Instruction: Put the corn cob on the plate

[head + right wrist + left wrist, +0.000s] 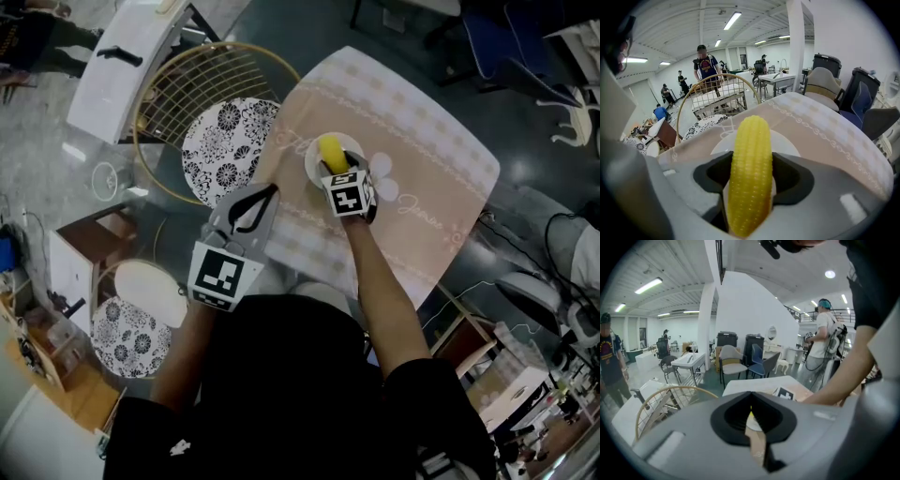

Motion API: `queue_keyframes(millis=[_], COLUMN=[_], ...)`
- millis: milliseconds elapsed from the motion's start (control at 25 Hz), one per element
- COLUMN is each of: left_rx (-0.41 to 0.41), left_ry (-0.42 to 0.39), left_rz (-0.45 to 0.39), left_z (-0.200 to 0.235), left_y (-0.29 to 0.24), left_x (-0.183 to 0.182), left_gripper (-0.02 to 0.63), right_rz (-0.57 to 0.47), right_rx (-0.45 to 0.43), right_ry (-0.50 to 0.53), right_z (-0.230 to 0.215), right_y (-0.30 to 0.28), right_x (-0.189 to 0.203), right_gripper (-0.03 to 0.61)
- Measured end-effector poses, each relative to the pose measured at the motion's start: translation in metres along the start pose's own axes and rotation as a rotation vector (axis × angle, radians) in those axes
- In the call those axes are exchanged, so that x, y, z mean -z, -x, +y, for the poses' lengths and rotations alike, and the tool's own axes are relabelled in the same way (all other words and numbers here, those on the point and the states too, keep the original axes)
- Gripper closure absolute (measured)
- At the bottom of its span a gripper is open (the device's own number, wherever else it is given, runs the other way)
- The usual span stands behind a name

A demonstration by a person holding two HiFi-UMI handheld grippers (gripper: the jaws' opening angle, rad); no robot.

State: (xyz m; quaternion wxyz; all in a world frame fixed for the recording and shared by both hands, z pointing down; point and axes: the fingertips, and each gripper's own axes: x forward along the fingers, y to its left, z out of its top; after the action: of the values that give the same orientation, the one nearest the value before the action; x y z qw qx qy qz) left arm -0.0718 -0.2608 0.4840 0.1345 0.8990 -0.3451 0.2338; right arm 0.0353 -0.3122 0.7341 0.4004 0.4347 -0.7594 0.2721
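The yellow corn cob (pixel 750 173) stands lengthwise between the jaws of my right gripper (pixel 751 187), which is shut on it. The cob (pixel 331 153) hangs just over a small white plate (pixel 355 146) on the pink patterned tablecloth (pixel 422 178). The plate (pixel 786 143) shows behind the cob in the right gripper view. My right gripper (pixel 336 169) reaches in from the near side. The left gripper (pixel 265 194) hovers at the table's left edge, shut and holding nothing. In the left gripper view its jaws (pixel 751 414) meet with only a thin slit.
A gold wire chair with a floral cushion (pixel 225 141) stands left of the table. A white desk (pixel 131 56) lies beyond it. A floral stool (pixel 131 337) and a white round seat (pixel 150 291) are at the near left. People stand farther off in both gripper views.
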Motion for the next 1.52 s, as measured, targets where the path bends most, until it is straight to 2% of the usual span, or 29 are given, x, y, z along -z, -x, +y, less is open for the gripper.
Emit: queue_keyframes(millis=[160, 400, 600, 1120, 1520], left_rx=[0.005, 0.002, 0.000, 0.003, -0.022], left_ry=[0.025, 0.017, 0.011, -0.019, -0.039], left_rz=[-0.018, -0.027, -0.030, -0.075, -0.112], left_z=[0.001, 0.001, 0.001, -0.022, -0.043], left_y=[0.002, 0.000, 0.001, 0.011, 0.027], left_x=[-0.004, -0.006, -0.008, -0.023, -0.034], left_gripper=[0.623, 0.623, 0.623, 0.623, 0.623], right_rz=[0.002, -0.012, -0.015, -0.159, -0.332], right_rx=[0.003, -0.001, 0.006, -0.020, -0.013], right_ry=[0.010, -0.026, 0.006, -0.011, 0.057], right_z=[0.001, 0.001, -0.002, 0.007, 0.022], right_y=[-0.001, -0.004, 0.003, 0.065, 0.142], right_x=[-0.001, 0.001, -0.001, -0.021, -0.052], right_gripper=[0.327, 0.324, 0.321, 0.322, 0.488])
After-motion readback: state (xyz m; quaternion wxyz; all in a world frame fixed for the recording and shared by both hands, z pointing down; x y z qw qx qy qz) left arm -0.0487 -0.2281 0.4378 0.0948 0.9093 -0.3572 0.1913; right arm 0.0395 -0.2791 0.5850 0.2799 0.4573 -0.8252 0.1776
